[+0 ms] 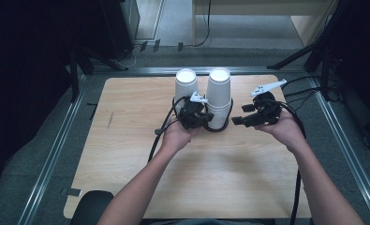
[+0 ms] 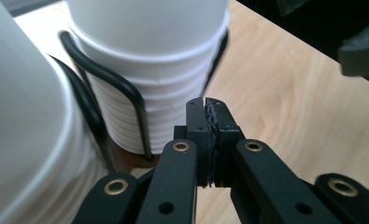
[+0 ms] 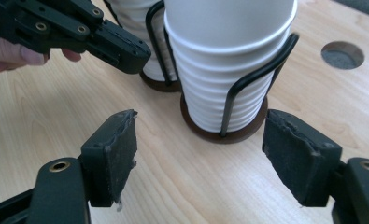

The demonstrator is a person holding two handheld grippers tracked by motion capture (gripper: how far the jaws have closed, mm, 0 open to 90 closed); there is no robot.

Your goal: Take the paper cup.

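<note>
Fingers [image 3: 121, 154] near cup stacks [image 3: 224, 70] in wire holders [image 3: 247, 77].

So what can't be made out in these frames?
- Left stack of white paper cups: its lower part is behind the left gripper in the high view, and blurred and edge-cut in the left gripper view.
- Right stack of white paper cups: its top is cut off in both gripper views.
- Black wire holder: its far side is behind the cups.

— Own jaws? Right gripper [image 3: 198, 156] spread wide, nothing between the pads, bare wooden table [image 3: 182, 186] under them.
— Beyond? White cup stack [image 3: 224, 60] in black wire holder [image 3: 240, 88], just past the jaws; left gripper [image 3: 121, 46] far left, closed.
</note>
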